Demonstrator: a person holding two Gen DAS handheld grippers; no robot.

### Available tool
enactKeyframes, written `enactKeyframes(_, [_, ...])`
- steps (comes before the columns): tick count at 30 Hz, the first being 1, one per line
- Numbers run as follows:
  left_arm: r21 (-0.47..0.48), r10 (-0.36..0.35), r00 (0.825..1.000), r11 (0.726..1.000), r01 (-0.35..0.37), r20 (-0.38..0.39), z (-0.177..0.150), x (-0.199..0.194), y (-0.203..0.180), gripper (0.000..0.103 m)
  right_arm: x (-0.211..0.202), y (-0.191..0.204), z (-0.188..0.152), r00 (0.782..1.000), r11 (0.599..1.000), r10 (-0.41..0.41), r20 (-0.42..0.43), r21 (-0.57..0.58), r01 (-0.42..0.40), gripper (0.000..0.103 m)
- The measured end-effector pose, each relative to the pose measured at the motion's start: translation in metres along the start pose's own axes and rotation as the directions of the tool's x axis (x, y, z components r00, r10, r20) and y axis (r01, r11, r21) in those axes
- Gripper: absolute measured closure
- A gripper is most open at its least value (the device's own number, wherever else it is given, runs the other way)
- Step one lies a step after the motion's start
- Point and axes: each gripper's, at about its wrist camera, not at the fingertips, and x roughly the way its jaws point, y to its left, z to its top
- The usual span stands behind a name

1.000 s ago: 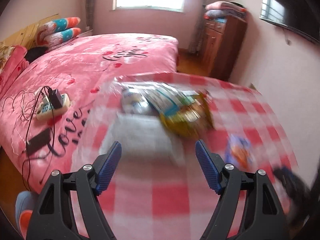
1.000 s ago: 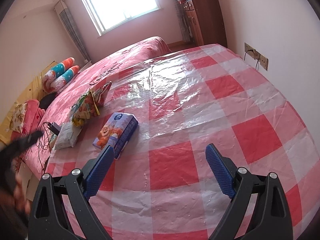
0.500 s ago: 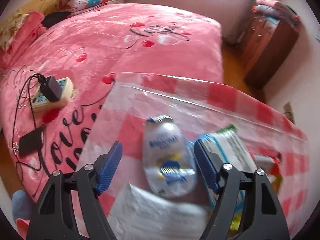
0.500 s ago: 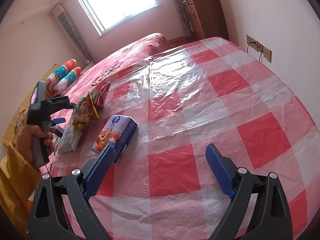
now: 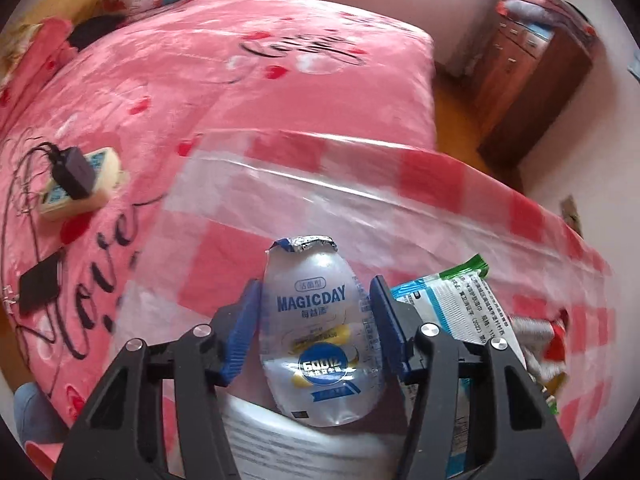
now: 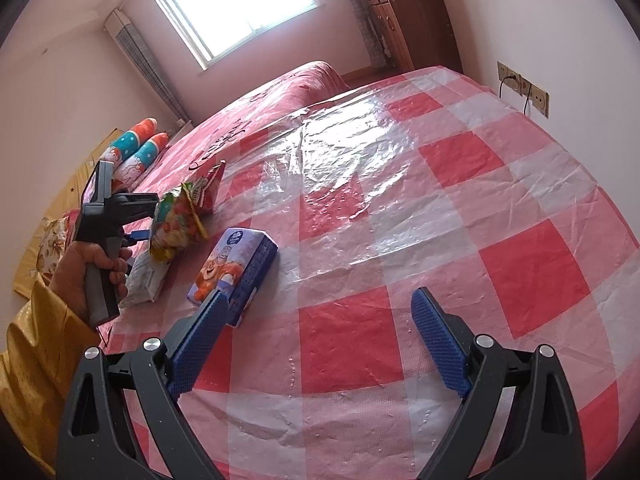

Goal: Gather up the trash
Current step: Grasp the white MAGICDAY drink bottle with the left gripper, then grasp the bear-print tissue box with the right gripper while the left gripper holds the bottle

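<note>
Bed (image 5: pixel 248 92) with pink printed blanket fills the upper half of the left wrist view; dark wooden cabinet (image 5: pixel 532 80) at upper right. Table with red-and-white checked cloth under clear plastic (image 6: pixel 420 208) spans most of the right wrist view. Right gripper (image 6: pixel 320 344) at lower centre of that view, blue pads spread wide, nothing between them, hovering over bare cloth. Left gripper (image 5: pixel 316 320): both blue pads pressed against the sides of a clear MAGICDAY pouch (image 5: pixel 318 344), pinching it; pouch has a torn foil top edge pointing away from the camera and overlaps a white packet (image 5: pixel 304 448) at bottom centre. Blue-and-white wrapper with green end (image 5: pixel 460 304) lies just right of the pouch. In the right wrist view, a blue tissue pack with cartoon print (image 6: pixel 234 272) lies left of centre, a yellow-green snack bag (image 6: pixel 176 224) beyond it. White power strip with black adapter (image 5: pixel 76 184) on the blanket, left edge.
</note>
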Motion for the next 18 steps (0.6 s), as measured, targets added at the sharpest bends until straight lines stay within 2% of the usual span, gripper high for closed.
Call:
enactKeyframes(7, [0.194, -0.067, 0.998, 0.979, 0.070, -0.021, -0.041, -0.020, -0.046, 0.047, -0.003, -0.001, 0.001, 1.000, 1.000, 0.012, 0.003, -0.004, -0.012, 0.011])
enactKeyframes(13, [0.332, -0.151, 0.987, 0.929, 0.162, -0.057, -0.093, -0.044, -0.088, 0.047, -0.003, 0.005, 0.001, 0.999, 0.999, 0.037, -0.005, -0.036, -0.037, 0.011])
enactKeyframes(18, [0.396, -0.211, 0.975, 0.891, 0.224, -0.076, -0.133, -0.063, -0.110, 0.047, -0.005, 0.004, 0.001, 0.999, 0.998, 0.052, -0.004, -0.040, -0.052, 0.011])
